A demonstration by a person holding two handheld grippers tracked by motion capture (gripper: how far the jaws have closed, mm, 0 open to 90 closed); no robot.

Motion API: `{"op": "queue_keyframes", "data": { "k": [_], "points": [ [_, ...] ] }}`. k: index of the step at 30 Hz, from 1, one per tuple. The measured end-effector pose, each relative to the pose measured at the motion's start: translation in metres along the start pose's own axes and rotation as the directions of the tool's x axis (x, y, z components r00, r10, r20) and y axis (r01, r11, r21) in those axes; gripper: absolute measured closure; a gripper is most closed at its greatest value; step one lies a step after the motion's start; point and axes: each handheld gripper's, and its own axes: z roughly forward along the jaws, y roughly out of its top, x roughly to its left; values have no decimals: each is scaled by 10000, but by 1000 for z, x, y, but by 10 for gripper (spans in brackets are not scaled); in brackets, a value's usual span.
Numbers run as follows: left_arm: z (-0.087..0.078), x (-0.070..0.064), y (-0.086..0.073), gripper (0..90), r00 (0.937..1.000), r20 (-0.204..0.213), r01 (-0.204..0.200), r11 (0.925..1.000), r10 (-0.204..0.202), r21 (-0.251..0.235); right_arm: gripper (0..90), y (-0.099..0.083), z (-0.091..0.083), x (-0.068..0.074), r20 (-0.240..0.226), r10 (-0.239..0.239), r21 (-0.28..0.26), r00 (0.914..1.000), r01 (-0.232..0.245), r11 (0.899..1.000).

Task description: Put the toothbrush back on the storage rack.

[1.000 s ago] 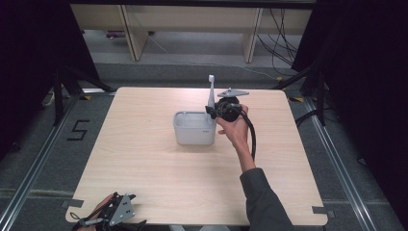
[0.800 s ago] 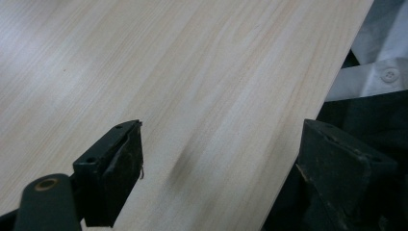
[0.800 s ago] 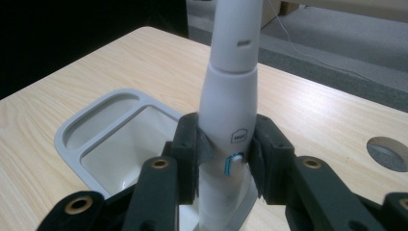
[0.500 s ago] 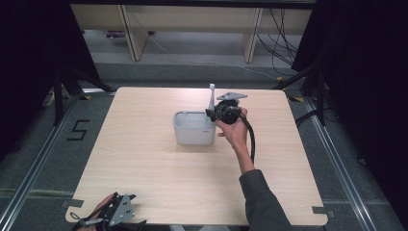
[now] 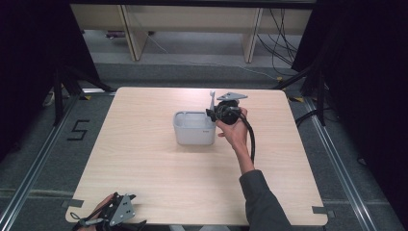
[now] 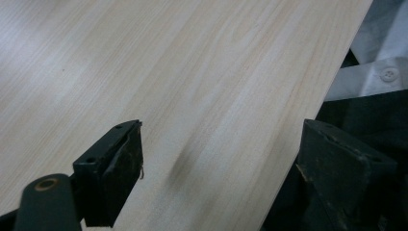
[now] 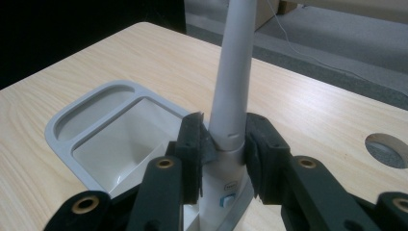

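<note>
The right gripper (image 7: 223,144) clamps an upright white electric toothbrush (image 7: 231,96) beside the grey bin (image 7: 96,120); the left gripper (image 6: 219,163) gapes wide, empty.

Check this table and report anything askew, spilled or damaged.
Nothing spilled or damaged. The right tool is shut on an upright white toothbrush handle beside the grey two-compartment holder. The left tool is open at the near table edge.
</note>
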Motion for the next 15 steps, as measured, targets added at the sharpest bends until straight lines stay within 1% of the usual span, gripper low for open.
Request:
{"op": "queue_keyframes", "data": {
  "k": [1, 3, 4, 5, 6, 7, 9, 11, 12, 13, 14, 15],
  "points": [
    [0, 0, 0, 156, 10000, 64, -2, 10000, 1, 51, 688, 0, 0, 0, -14, 21, 4, 10000, -21, 10000],
    [1, -1, 0, 156, 9998, -205, 12, 10000, -13, -39, 676, 0, 0, 0, -30, 10, 8, 10000, -10, 10000],
    [1, -1, 0, 156, 9998, -205, 12, 10000, -13, -39, 676, 0, 0, 0, -30, 10, 8, 10000, -10, 10000],
    [-2, 1, 0, 156, 9996, 84, -268, 9993, 266, 257, 659, -1, 0, 1, 32, 68, 25, 10000, -68, 10000],
    [-2, 1, 0, 156, 9996, 70, -262, 9994, 261, 244, 600, -1, 0, 3, 126, 184, 8, 9998, -184, 9998],
    [1, -1, 0, 156, 9999, -102, 2, 10000, -3, -64, 579, -1, 0, 3, 147, 180, 39, 9997, -181, 9998],
    [-1, 0, 0, 156, 9998, -5, -185, 9997, 185, 170, 562, -1, -2, 4, 108, 230, 45, 9997, -230, 9997],
    [-1, 0, 0, 156, 9999, -12, -169, 9997, 169, 158, 515, -1, -2, 3, 90, -11, 2, 10000, 11, 10000],
    [-1, 0, 0, 156, 9999, -20, -151, 9998, 151, 157, 492, -2, -3, 2, 145, -47, 16, 9999, 47, 10000],
    [-1, 0, 0, 156, 9999, -20, -151, 9998, 151, 157, 473, -2, -4, 4, 29, 265, 103, 9996, -266, 9996],
    [-3, 2, 1, 156, 9993, 260, -268, 9987, 257, 429, 450, -3, -4, 3, 54, 125, 35, 9999, -126, 9999],
    [0, 0, 0, 156, 10000, -46, -52, 10000, 52, -21, 429, -3, -5, 3, 129, 30, 2, 9999, -30, 10000]
  ]
}}
